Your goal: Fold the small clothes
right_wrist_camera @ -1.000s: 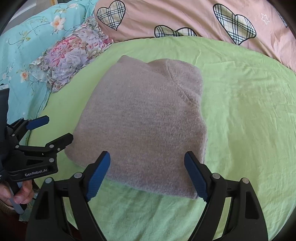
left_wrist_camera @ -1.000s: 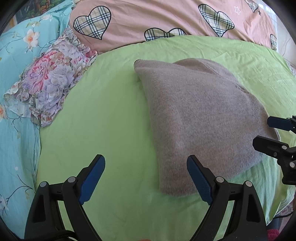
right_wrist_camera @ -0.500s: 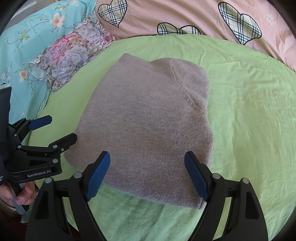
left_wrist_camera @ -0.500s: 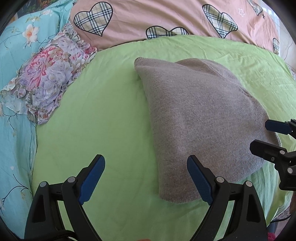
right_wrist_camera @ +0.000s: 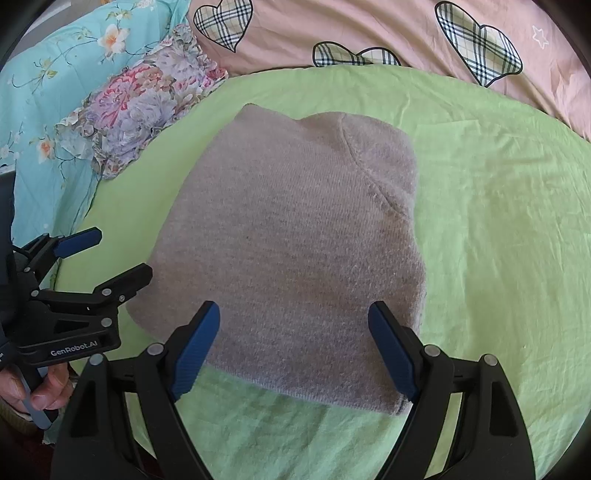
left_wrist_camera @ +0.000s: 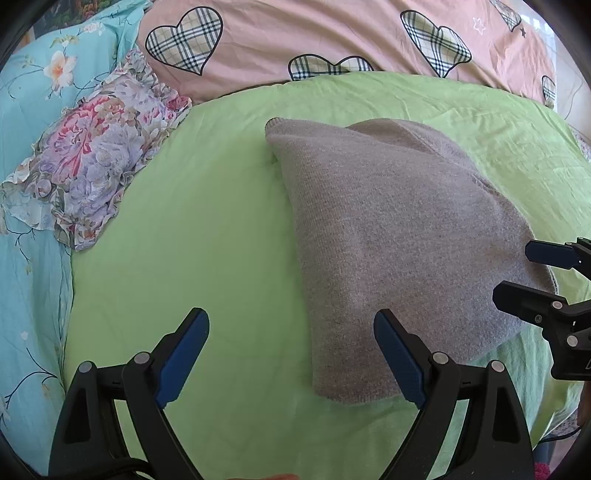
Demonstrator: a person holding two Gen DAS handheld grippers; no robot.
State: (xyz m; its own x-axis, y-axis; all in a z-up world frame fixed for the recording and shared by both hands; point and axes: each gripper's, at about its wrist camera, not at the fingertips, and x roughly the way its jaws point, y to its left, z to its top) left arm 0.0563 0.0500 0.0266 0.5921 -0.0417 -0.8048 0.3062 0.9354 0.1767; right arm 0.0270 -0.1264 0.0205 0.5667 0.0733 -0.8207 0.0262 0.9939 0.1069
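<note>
We hover both tongs released | left tongs (left_wrist_camera: pixel 291 354), right tongs (right_wrist_camera: pixel 294 347) | gray knit sweater (right_wrist_camera: pixel 288 251) lies folded on green bedsheet (right_wrist_camera: pixel 498 221), just ahead of right tongs, long axis running away; right nearer.

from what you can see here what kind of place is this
Most likely a bedroom, with the work done on a bed: a green sheet as the surface, a pink heart-print quilt and a floral pillow beyond it. A folded grey knit garment lies on the sheet.
</note>
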